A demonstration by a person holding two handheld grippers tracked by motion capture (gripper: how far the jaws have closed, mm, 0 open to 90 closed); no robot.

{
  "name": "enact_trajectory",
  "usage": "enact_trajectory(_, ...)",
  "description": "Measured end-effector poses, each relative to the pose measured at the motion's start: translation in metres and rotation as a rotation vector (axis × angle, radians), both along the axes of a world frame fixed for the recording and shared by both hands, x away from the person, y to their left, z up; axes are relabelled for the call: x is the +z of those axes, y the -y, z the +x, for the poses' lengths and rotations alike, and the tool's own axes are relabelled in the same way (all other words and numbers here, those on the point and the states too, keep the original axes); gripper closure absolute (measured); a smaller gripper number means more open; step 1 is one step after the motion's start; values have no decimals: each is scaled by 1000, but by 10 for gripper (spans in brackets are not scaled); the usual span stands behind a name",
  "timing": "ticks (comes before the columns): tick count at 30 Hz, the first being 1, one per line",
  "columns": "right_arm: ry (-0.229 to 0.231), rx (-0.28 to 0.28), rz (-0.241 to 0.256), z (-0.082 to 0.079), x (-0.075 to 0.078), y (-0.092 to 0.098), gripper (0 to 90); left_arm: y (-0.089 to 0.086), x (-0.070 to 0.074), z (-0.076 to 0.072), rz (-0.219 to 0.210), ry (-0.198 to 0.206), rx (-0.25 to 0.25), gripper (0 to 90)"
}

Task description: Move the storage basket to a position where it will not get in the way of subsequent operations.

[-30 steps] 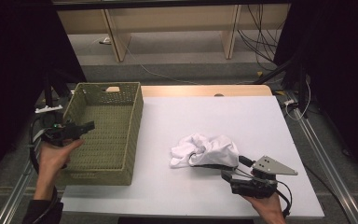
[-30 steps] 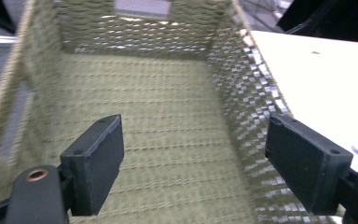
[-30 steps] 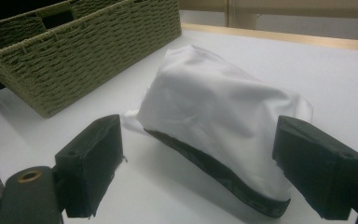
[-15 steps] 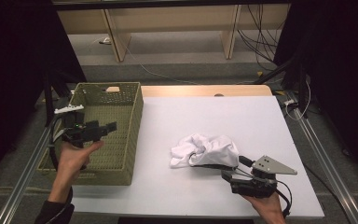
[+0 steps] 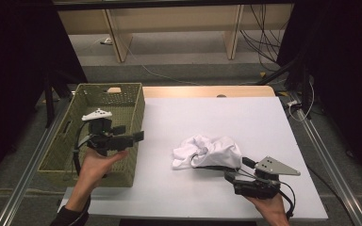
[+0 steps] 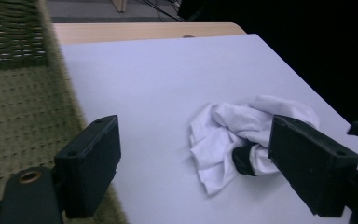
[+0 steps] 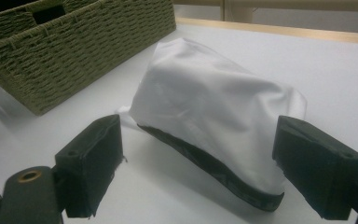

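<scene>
A crumpled white garment (image 5: 207, 151) with a black band lies on the white table (image 5: 217, 117), right of centre. My right gripper (image 5: 233, 169) sits just behind the garment's near right edge, open. In the right gripper view the garment (image 7: 214, 107) lies beyond and between the spread jaws of the right gripper (image 7: 196, 158). My left gripper (image 5: 129, 133) hovers open above the right wall of an olive woven basket (image 5: 99, 99), pointing toward the garment. In the left gripper view the left gripper (image 6: 196, 154) holds nothing, and the garment (image 6: 242, 130) lies farther off.
The basket (image 6: 18, 107) stands at the table's left edge; the parts of its inside that show are bare. A wooden strip (image 5: 202, 91) runs along the table's far edge, with shelving legs and cables on the floor beyond. Metal rails flank the table.
My left gripper has moved right across the basket to its right wall and turned toward the garment. The right gripper and the garment have stayed put.
</scene>
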State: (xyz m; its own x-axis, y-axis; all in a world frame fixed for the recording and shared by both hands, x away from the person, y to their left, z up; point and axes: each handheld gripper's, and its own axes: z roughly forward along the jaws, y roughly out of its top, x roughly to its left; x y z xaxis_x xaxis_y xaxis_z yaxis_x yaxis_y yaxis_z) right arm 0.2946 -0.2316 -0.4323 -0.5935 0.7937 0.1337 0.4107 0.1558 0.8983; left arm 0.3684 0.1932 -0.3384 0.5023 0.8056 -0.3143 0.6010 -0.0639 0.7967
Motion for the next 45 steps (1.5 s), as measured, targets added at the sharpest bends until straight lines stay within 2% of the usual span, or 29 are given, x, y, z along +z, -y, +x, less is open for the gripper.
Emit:
enact_trajectory(3, -4, -2, 1, 0, 0, 0, 170, 13, -2, -3, 5, -6, -21, 169)
enact_trajectory(6, -2, -2, 3, 0, -1, 1, 170, 27, -8, -6, -8, -17, -54, 169)
enact_trajectory(13, -3, -4, 4, 1, -1, 1, 170, 49, -18, -9, -12, -27, -115, 169)
enact_trajectory(17, -3, -6, 4, 1, -1, 2, 170, 63, -26, -13, 11, -24, -145, 170)
enact_trajectory(19, -5, -6, 7, 1, -1, 2, 170, 69, -29, -15, 37, -6, -146, 170)
enact_trajectory(24, -8, -5, 7, 2, -2, 3, 170, 81, -40, -18, 46, -1, -163, 169)
enact_trajectory(31, -12, -9, 2, 1, -2, 4, 170, 92, -54, -21, 56, -3, -170, 166)
enact_trajectory(42, -17, -9, 3, 2, -3, 3, 170, 97, -74, -23, 55, 1, -179, 165)
enact_trajectory(45, -17, -9, 3, 2, -3, 3, 170, 99, -79, -23, 72, -6, -183, 165)
